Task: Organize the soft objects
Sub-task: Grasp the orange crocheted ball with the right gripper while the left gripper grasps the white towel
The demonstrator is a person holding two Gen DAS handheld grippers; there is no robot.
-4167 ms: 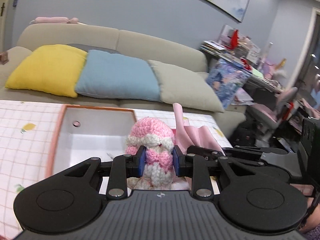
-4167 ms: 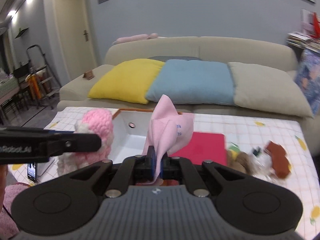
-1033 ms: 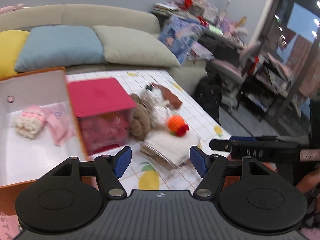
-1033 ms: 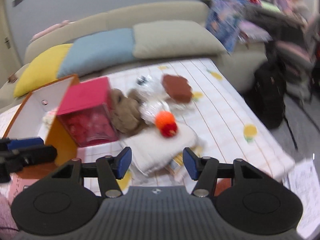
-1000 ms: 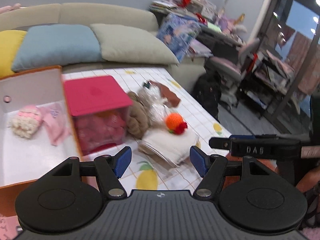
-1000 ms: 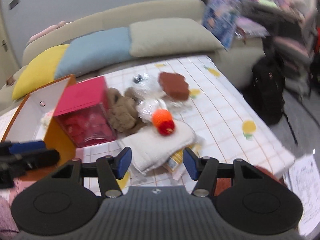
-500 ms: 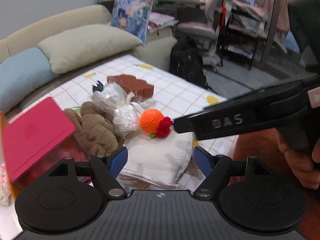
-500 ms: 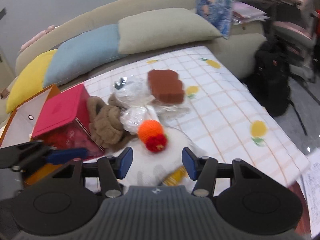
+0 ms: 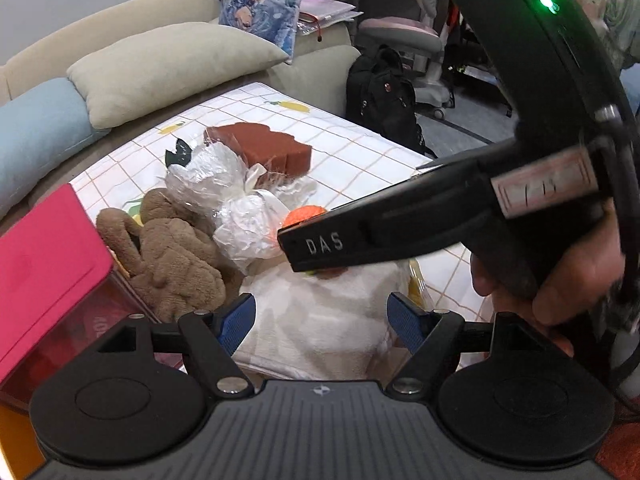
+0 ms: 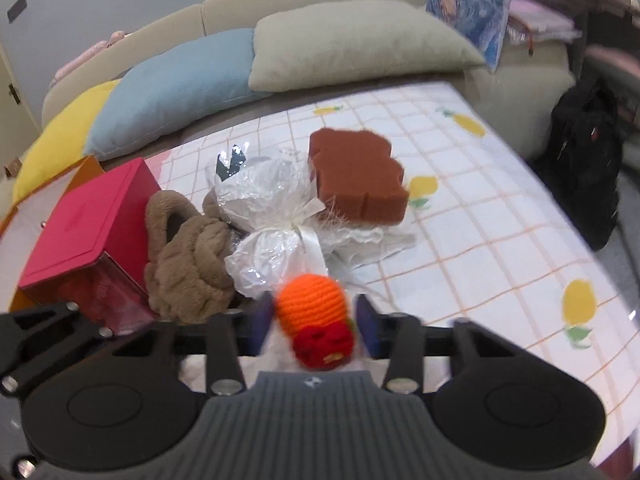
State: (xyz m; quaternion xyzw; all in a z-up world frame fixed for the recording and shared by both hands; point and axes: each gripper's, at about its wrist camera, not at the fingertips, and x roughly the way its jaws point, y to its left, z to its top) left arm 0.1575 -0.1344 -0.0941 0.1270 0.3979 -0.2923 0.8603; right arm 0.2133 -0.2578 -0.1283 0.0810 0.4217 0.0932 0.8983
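An orange crocheted ball with a red tip lies on a folded white towel. My right gripper is open, its jaws on either side of the ball, not closed on it. In the left wrist view the right gripper's finger covers most of the ball. My left gripper is open over the towel. A brown plush, a clear crinkly bag and a brown sponge lie just beyond.
A red-lidded box stands left of the plush, with an orange-rimmed white bin behind it. The checked tablecloth stretches right. A sofa with cushions lies behind; a black backpack sits on the floor right.
Both grippers have moved in closer to the pile. The right gripper has come down so its open jaws straddle the orange ball, and its finger now crosses the left wrist view.
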